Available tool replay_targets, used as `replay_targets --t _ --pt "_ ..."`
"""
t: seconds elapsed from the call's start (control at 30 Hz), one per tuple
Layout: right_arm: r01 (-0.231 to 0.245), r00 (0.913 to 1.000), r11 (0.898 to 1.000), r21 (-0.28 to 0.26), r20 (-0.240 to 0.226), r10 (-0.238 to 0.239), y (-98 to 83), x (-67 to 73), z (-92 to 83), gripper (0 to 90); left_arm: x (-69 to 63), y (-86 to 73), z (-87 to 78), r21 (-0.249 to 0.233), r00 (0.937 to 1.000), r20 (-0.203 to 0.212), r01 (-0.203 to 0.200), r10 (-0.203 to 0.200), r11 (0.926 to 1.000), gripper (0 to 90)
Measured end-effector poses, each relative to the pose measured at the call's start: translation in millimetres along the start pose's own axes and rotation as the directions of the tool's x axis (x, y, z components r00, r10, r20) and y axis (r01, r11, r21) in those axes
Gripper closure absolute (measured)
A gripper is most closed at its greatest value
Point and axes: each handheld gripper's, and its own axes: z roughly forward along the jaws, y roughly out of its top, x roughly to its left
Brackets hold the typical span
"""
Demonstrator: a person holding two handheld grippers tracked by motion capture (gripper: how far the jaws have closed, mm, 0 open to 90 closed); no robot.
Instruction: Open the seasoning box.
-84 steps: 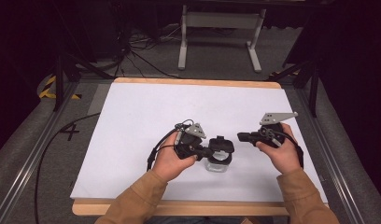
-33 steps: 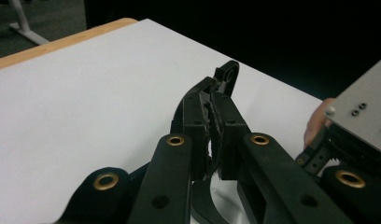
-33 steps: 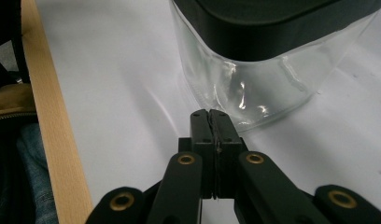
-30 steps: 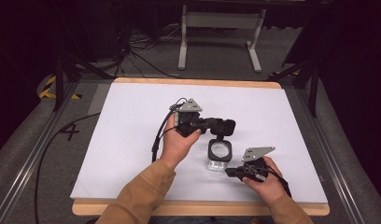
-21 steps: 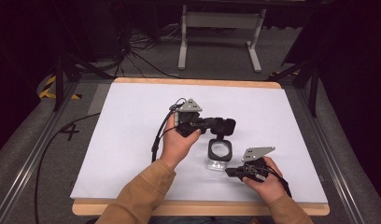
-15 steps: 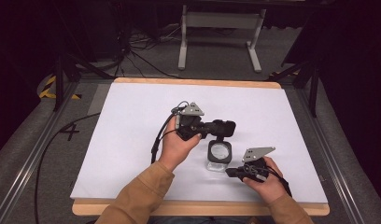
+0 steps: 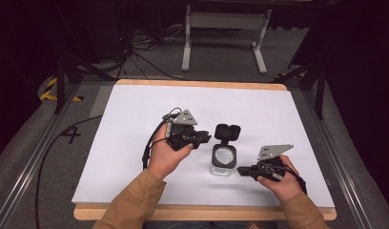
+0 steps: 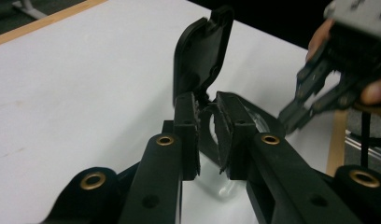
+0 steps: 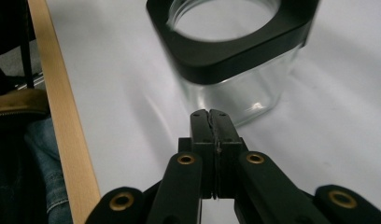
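Here the square glass jar [image 7: 223,161] stands upright on the white table [image 7: 135,119], between the two grippers, its black flip lid [image 7: 227,132] swung back on its hinge and standing open behind the black collar. Through the round mouth the jar looks empty; the glass walls in the right gripper view [image 9: 235,88] are clear with nothing visible inside. The left gripper [image 7: 202,139] sits just beside the jar's hinge side; its jaws have just been opening and now stand a small gap apart, nothing pressed between them, with the raised lid [image 8: 202,51] just beyond their tips. The right gripper [image 7: 241,171] lies near the jar's lower corner, apart from it, its jaws closed together on nothing.
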Motion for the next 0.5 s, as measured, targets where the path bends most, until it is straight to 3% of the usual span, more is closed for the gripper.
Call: replay_targets --t 0.17,0.27,0.3,0.33,0.4,0.43,0.47,0.5 --pt "-0.011 0.9992 0.999 -0.044 0.037 0.012 6.2 -12.9 -16.9 89.7 9.9 -11.2 -19.5 0.012 0.9993 -0.027 0.027 -0.026 0.9996 73.7" --pt "-0.008 0.9962 0.998 -0.058 0.087 0.013 9.0 -22.5 -23.9 83.9 16.3 -19.9 -29.0 0.041 0.9977 -0.055 0.042 -0.040 0.9983 70.5" --pt "-0.016 0.9940 0.998 -0.054 0.107 0.022 9.7 -25.4 -26.0 83.0 16.3 -19.9 -29.0 0.041 0.9977 -0.055 0.042 -0.040 0.9983 68.7" --pt "-0.017 0.9913 0.999 -0.050 0.129 0.024 10.2 -29.0 -28.0 80.9 21.8 -26.9 -34.3 0.070 0.9954 -0.086 0.048 -0.042 0.9964 66.1" --pt "-0.029 0.9853 0.998 -0.049 0.167 0.037 10.0 -37.0 -30.9 73.8 24.5 -31.1 -35.8 0.069 0.9935 -0.099 0.062 -0.055 0.9957 63.3" --pt "-0.029 0.9853 0.998 -0.049 0.167 0.037 10.0 -37.0 -30.9 73.8 28.6 -34.8 -38.2 0.081 0.9927 -0.108 0.063 -0.054 0.9948 63.3" --pt "-0.041 0.9753 0.998 -0.045 0.215 0.049 7.5 -46.3 -34.1 70.1 32.2 -39.8 -40.6 0.090 0.9893 -0.129 0.079 -0.067 0.9927 61.7" --pt "-0.045 0.9721 0.998 -0.043 0.228 0.053 6.2 -49.9 -35.1 68.1 37.3 -46.3 -43.2 0.097 0.9843 -0.162 0.086 -0.070 0.9915 61.3"
